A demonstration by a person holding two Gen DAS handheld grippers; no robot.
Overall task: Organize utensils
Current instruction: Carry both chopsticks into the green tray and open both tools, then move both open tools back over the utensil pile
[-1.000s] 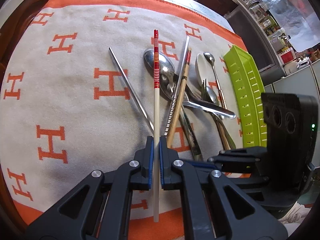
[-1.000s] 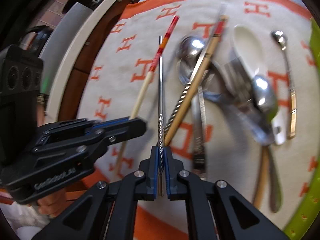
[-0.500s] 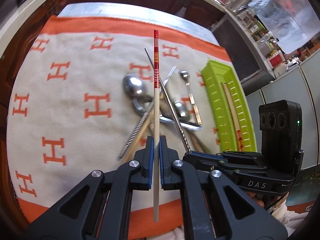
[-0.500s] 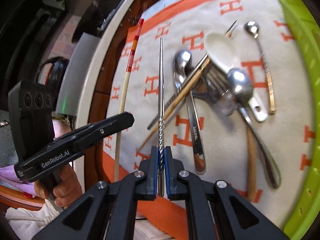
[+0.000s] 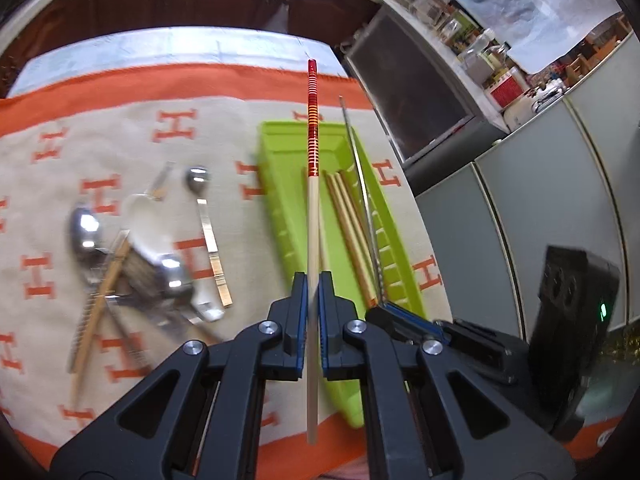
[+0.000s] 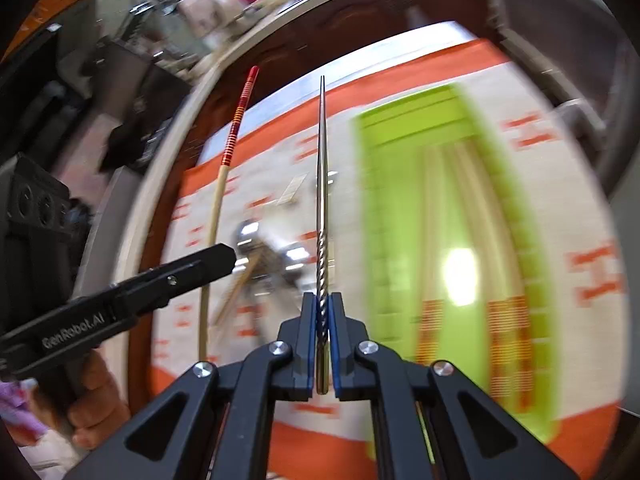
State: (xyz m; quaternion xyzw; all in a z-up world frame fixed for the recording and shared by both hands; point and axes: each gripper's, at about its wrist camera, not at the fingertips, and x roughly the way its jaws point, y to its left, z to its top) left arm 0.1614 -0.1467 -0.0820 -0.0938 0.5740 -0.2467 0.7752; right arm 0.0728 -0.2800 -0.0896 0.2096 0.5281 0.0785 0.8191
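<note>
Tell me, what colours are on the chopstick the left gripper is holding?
The chopstick is pale cream, with a red end ringed in thin gold stripes. The left wrist view shows it best.

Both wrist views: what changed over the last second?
Both grippers carried their chopsticks off the utensil pile and over toward the green tray. The left gripper kept its clamp on the red-banded chopstick; the right gripper kept the twisted metal chopstick. Nothing was let go. Spoons and remaining chopsticks stayed on the cloth; the chopsticks already in the tray stayed.
</note>
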